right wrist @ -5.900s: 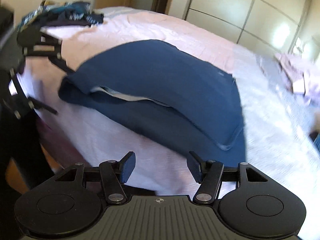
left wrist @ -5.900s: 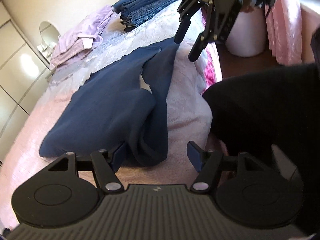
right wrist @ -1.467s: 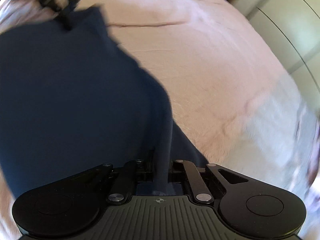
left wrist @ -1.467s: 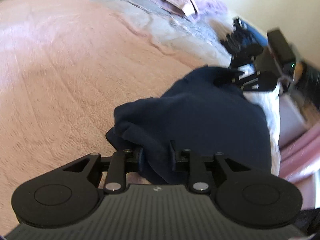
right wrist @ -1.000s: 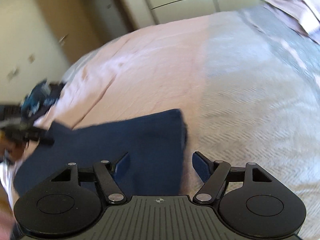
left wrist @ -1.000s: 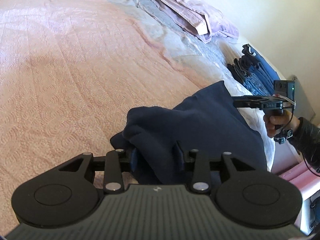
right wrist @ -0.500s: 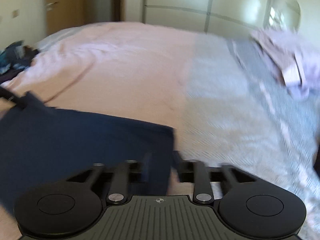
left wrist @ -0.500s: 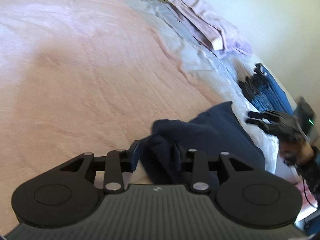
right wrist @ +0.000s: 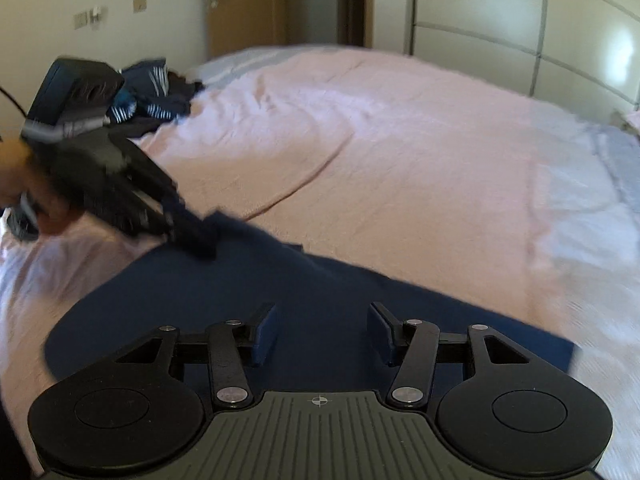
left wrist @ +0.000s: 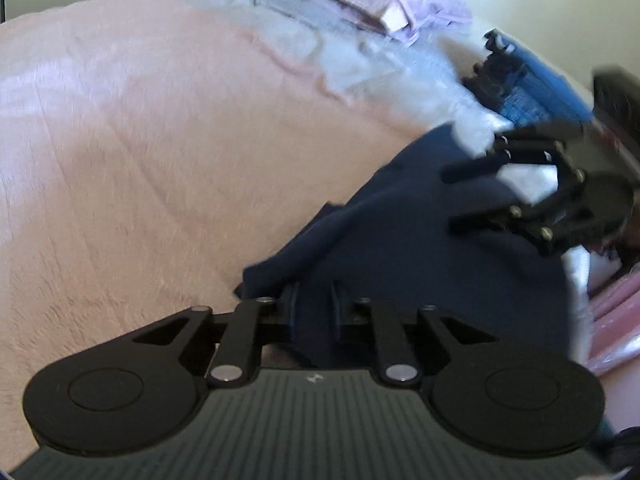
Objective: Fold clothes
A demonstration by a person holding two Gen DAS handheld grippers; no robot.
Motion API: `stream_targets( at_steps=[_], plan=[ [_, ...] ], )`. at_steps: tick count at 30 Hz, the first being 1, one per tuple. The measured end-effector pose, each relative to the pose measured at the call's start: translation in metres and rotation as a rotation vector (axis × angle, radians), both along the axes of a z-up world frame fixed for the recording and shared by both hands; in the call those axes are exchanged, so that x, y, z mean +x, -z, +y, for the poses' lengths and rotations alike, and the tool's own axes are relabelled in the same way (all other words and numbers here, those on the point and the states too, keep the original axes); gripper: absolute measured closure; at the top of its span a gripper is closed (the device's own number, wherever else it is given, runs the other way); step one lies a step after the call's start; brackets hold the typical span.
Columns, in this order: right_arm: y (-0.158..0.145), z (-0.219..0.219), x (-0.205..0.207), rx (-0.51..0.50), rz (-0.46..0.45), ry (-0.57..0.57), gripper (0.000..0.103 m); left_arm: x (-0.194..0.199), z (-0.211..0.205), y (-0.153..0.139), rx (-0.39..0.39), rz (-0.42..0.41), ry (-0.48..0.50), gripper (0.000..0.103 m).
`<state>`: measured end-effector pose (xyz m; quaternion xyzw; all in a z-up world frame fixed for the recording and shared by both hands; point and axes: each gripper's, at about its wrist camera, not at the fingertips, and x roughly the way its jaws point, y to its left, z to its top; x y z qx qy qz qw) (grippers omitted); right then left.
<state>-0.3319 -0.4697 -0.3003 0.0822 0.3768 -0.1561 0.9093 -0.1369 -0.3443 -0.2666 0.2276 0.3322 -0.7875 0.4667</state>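
A navy garment (left wrist: 420, 264) lies on the pink bedspread (left wrist: 160, 152) near the bed's edge. My left gripper (left wrist: 314, 312) is shut on a bunched corner of it. In the right wrist view the same garment (right wrist: 240, 280) spreads flat under my right gripper (right wrist: 322, 332), which is open with only cloth below its pads. There my left gripper (right wrist: 196, 244) shows at the left, held by a hand and pinching the far corner. From the left wrist view my right gripper (left wrist: 450, 200) hovers open over the garment's far side.
Folded lilac clothes (left wrist: 360, 0) and a stack of blue jeans (left wrist: 528, 92) lie at the head of the bed. A heap of dark striped clothes (right wrist: 148, 92) sits at the far corner. Wardrobe doors (right wrist: 520, 20) stand beyond the bed.
My right gripper has gone from shut on the garment's edge to open above it. The left gripper stays shut on its corner, and the garment lies flatter.
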Motion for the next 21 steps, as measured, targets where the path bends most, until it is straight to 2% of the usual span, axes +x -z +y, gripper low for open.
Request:
stream_targets(
  at_steps=[2, 5, 10, 14, 19, 21],
  plan=[
    [0.018, -0.011, 0.019, 0.006, 0.045, -0.016, 0.05, 0.002, -0.005, 0.01, 0.017, 0.002, 0.004, 0.09],
    [0.022, -0.03, 0.019, 0.025, 0.045, -0.01, 0.05, 0.004, -0.013, 0.026, 0.042, 0.006, 0.01, 0.091],
    [0.021, -0.054, -0.013, -0.002, 0.063, 0.089, 0.05, 0.003, -0.014, 0.032, 0.042, -0.004, 0.015, 0.091],
    [0.015, -0.068, -0.048, 0.012, 0.065, 0.196, 0.05, -0.001, -0.012, 0.03, 0.043, -0.001, -0.021, 0.092],
    [-0.005, -0.053, -0.074, -0.053, 0.105, 0.281, 0.05, -0.011, 0.0, 0.017, 0.023, -0.069, -0.051, 0.092],
    [-0.015, -0.036, -0.087, -0.086, 0.085, 0.291, 0.05, -0.013, 0.006, 0.009, 0.01, -0.079, -0.06, 0.092]
  ],
)
